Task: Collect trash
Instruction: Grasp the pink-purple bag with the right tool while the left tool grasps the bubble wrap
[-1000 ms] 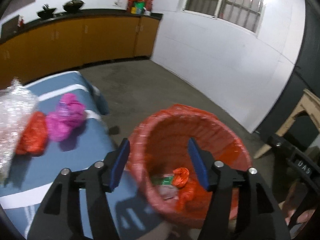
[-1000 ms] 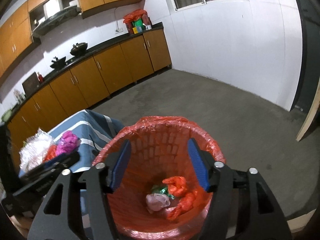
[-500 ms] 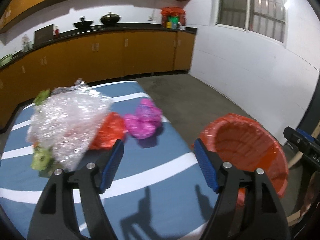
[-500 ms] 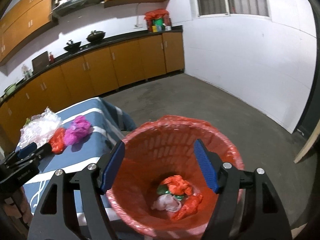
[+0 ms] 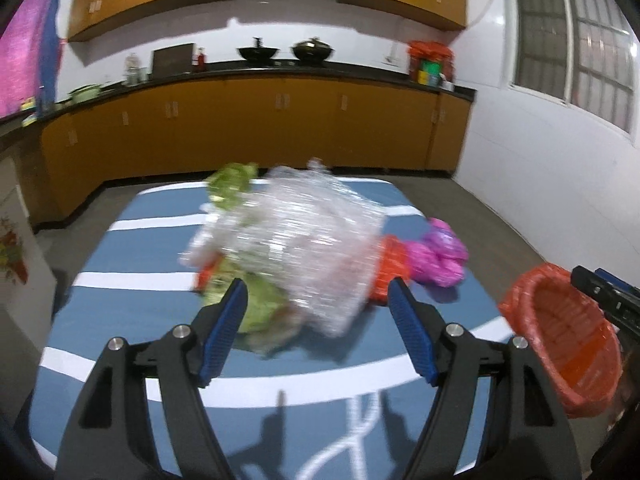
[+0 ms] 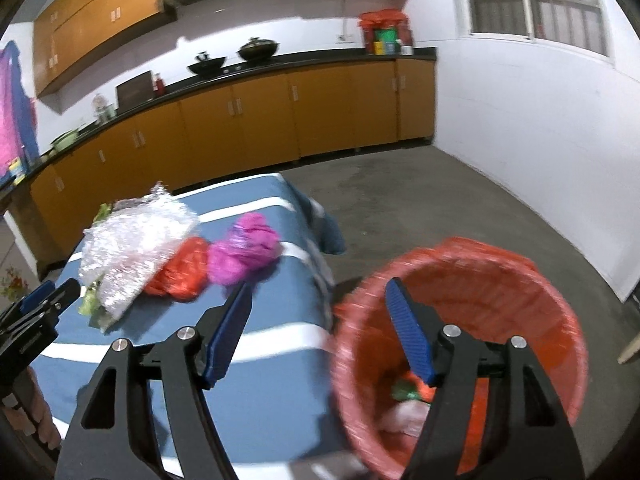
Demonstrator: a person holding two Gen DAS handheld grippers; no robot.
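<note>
the left gripper (image 5: 318, 334), jaws wide and empty, faced the clear crinkled wrap (image 5: 304, 240) lying mid-table straight ahead, nearer than the right gripper (image 6: 318, 332).

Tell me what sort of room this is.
Most likely a home kitchen: orange cabinets run under a dark counter that holds two woks, with more cabinets above. A cloth-covered table stands in the middle.

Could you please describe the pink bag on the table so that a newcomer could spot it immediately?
Start at the blue striped table. Among the trash on it, the pink bag lies nearest the red bin, touching an orange bag. It is the only magenta piece.
</note>
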